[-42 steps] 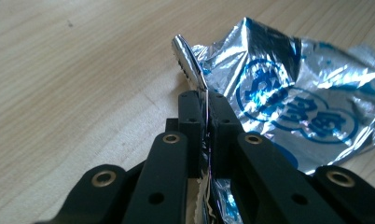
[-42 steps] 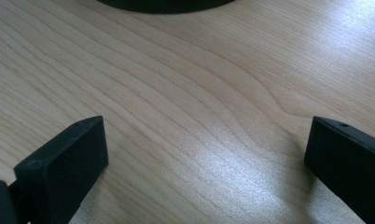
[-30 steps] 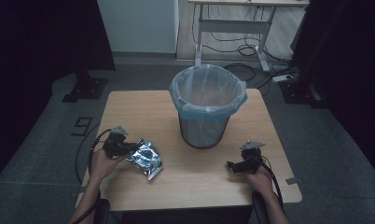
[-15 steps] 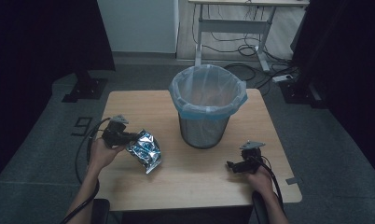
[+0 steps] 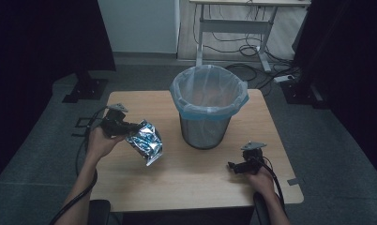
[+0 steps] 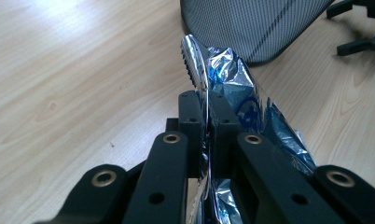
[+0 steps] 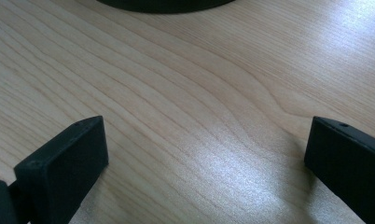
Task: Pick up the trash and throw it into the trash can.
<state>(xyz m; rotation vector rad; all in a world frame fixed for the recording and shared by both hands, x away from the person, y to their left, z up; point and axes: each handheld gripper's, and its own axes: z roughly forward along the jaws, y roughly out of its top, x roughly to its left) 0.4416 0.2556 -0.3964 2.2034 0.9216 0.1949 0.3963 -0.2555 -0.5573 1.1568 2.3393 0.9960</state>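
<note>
I have the left gripper [image 5: 125, 127] clamped on the crimped edge of the foil packet [image 5: 147, 142], and in the left gripper view the jaws are pinched tight on the silver seam of the foil packet [image 6: 232, 88]. The packet hangs from that grip over the left half of the worktop [image 5: 196, 180], tilted, its lower corner pointing down toward the wood; I can't tell whether that corner touches the surface. The mesh bin [image 5: 208, 110] with its pale blue liner stands near the middle of the far edge, just to the right of the packet but apart from it.

My right gripper [image 5: 236, 166] rests low near the front right corner, jaws wide apart with bare wood between them, holding nothing.

I judge the step in hand to be the carry: the packet is picked up and not yet over the bin. Next I need more height so the dangling corner clears the liner rim, then a sweep right until the packet is over the opening, and only then a release. The thin seam could slip if I swing fast
</note>
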